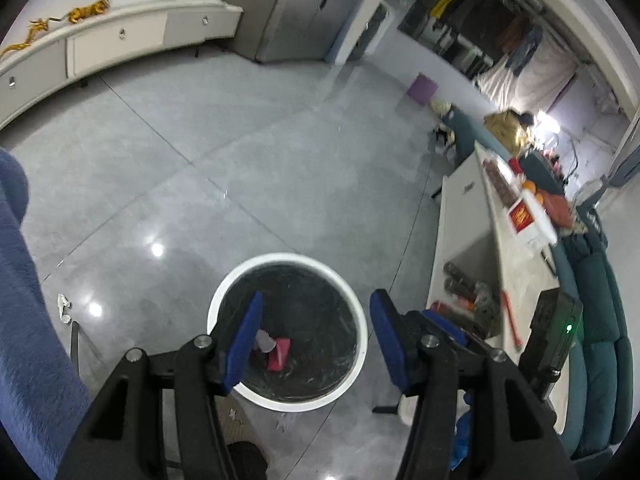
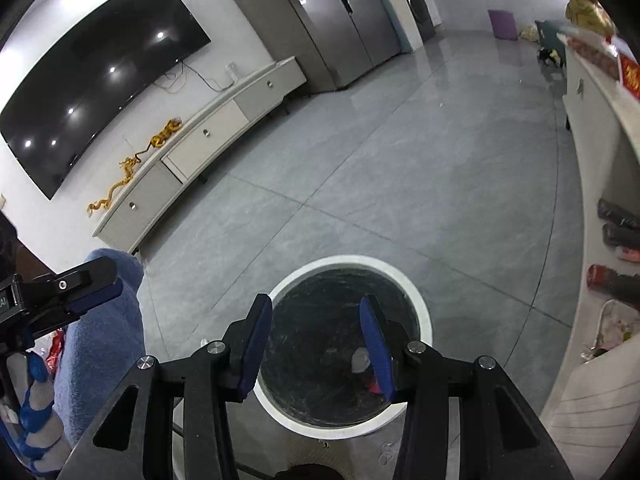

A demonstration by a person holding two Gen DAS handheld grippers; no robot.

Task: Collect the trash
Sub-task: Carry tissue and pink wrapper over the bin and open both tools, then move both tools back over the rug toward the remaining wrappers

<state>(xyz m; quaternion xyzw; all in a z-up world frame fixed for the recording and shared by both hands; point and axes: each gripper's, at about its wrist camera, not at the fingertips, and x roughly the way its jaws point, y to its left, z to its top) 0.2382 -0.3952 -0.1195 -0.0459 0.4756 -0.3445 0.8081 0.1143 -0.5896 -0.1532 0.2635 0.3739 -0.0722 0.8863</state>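
Observation:
A round white trash bin [image 1: 224,288] with a black liner stands on the grey floor below both grippers; it also shows in the right wrist view [image 2: 420,304]. Inside lie a pink wrapper [image 1: 280,354] and a pale crumpled piece [image 1: 265,340]; the pale piece [image 2: 360,360] and a bit of pink [image 2: 374,387] show in the right wrist view too. My left gripper [image 1: 316,312] is open and empty above the bin. My right gripper [image 2: 316,316] is open and empty above the bin. The left gripper's fingers [image 2: 96,276] show at the left of the right wrist view.
A low white table [image 1: 464,216] with boxes, oranges and bottles stands right of the bin, a teal sofa [image 1: 600,320] behind it. A small white scrap [image 1: 63,306] lies on the floor at left. A TV cabinet [image 2: 200,144] lines the far wall. A blue fabric [image 2: 100,340] hangs at left.

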